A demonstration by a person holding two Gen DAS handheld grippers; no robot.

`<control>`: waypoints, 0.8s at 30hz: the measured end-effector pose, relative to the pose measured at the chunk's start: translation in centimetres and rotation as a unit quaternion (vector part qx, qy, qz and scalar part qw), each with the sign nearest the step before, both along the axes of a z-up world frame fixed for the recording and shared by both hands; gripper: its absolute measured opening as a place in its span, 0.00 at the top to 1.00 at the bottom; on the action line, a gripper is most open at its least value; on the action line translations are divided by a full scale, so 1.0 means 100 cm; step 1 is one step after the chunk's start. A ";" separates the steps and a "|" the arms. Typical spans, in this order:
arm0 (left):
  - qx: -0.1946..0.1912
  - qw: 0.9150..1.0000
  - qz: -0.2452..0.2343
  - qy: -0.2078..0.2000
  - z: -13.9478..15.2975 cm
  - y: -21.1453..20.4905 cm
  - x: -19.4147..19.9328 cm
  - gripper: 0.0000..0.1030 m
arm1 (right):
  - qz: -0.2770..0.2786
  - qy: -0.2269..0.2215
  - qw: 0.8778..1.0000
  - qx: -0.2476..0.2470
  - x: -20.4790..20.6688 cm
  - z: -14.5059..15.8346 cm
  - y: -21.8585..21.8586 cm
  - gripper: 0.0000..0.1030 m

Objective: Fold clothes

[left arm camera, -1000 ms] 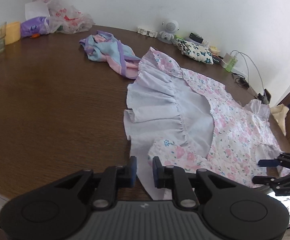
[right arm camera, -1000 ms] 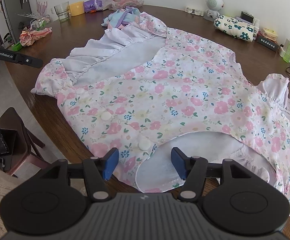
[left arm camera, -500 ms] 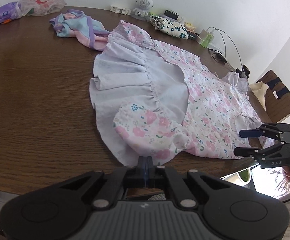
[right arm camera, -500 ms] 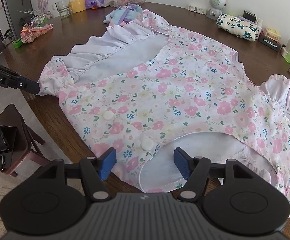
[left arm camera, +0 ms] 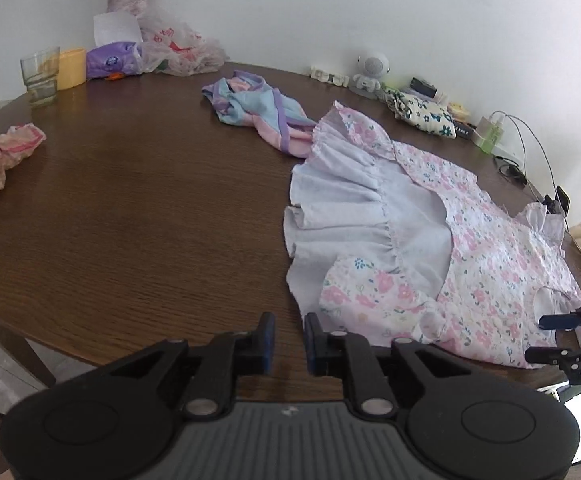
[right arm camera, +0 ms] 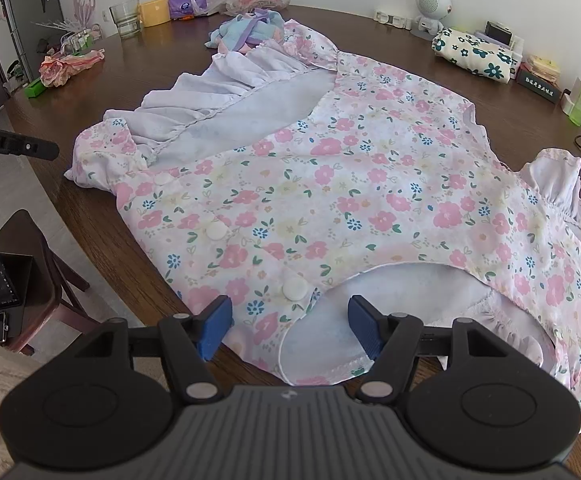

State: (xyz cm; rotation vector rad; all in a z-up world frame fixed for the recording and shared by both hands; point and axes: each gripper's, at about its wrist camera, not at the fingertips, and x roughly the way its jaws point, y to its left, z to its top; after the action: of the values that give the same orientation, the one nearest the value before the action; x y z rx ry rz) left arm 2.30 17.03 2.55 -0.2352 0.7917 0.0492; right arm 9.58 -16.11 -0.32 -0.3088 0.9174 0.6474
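Left gripper (left arm camera: 289, 338) jaws have just been opening, now a narrow gap, nothing between them; bare counter (left arm camera: 138, 216) edge under it, floral dress (right arm camera: 330, 184) sleeve corner just right of and ahead of its tips. Dress lies spread flat, ruffled hem at far left, neckline under the right gripper (right arm camera: 290, 330). Right gripper stands wide, pads not pressing, neckline edge and one white button below the gap. Step, as judged: pre-fold positioning, nothing gripped yet. Next move likely calls for the left gripper to shift right onto the sleeve edge and pinch one layer, the right to drop and clamp the neckline, then lift together. Count: one dress, one crumpled blue-purple garment (left arm camera: 258, 110) far ahead of the left gripper, three white buttons visible, two grippers, one glass (left arm camera: 40, 76), one yellow cup (left arm camera: 72, 68).
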 end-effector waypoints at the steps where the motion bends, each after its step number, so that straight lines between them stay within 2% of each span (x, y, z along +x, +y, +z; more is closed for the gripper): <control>1: 0.005 1.000 0.006 -0.014 0.004 -0.006 -0.001 0.60 | -0.003 0.001 1.000 0.001 0.001 0.001 0.000 0.36; 2: 0.010 0.999 0.012 -0.028 0.009 -0.011 -0.002 0.51 | -0.006 0.002 1.000 0.005 0.001 0.001 -0.001 0.36; 4: 0.020 0.998 0.022 -0.058 0.015 -0.026 -0.004 0.23 | -0.021 0.001 1.000 0.021 0.002 0.007 -0.005 0.36; 7: 0.015 0.994 0.018 -0.106 0.015 -0.048 -0.007 0.10 | -0.053 -0.009 0.997 0.051 0.001 0.020 -0.014 0.32; 9: 0.009 0.994 0.014 -0.111 0.012 -0.060 -0.006 0.07 | -0.081 -0.014 0.994 0.070 -0.002 0.028 -0.022 0.20; 10: 0.006 0.993 0.012 -0.113 0.010 -0.066 -0.006 0.05 | -0.095 -0.016 0.992 0.079 -0.004 0.031 -0.025 0.18; 11: 0.004 0.993 0.011 -0.116 0.008 -0.072 -0.005 0.04 | -0.109 -0.018 0.990 0.086 -0.006 0.034 -0.030 0.13; 12: 0.006 0.994 0.007 -0.112 0.007 -0.077 -0.005 0.03 | -0.123 -0.020 0.988 0.092 -0.008 0.036 -0.034 0.03; 13: 0.010 0.994 0.003 -0.107 0.005 -0.081 -0.005 0.03 | -0.133 -0.020 0.986 0.097 -0.011 0.037 -0.038 0.00; 16: 0.021 0.995 -0.008 -0.098 0.001 -0.092 -0.007 0.03 | -0.155 -0.020 0.982 0.104 -0.021 0.038 -0.049 0.00; 24: 0.023 0.994 0.007 -0.108 0.000 -0.106 -0.025 0.03 | -0.190 -0.009 0.975 0.117 -0.042 0.028 -0.063 0.00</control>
State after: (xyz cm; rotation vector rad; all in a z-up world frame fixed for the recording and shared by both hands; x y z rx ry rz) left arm -0.21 6.48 2.54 -0.1977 0.5727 0.0536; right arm 5.38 -22.46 2.46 0.0729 0.8440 0.3917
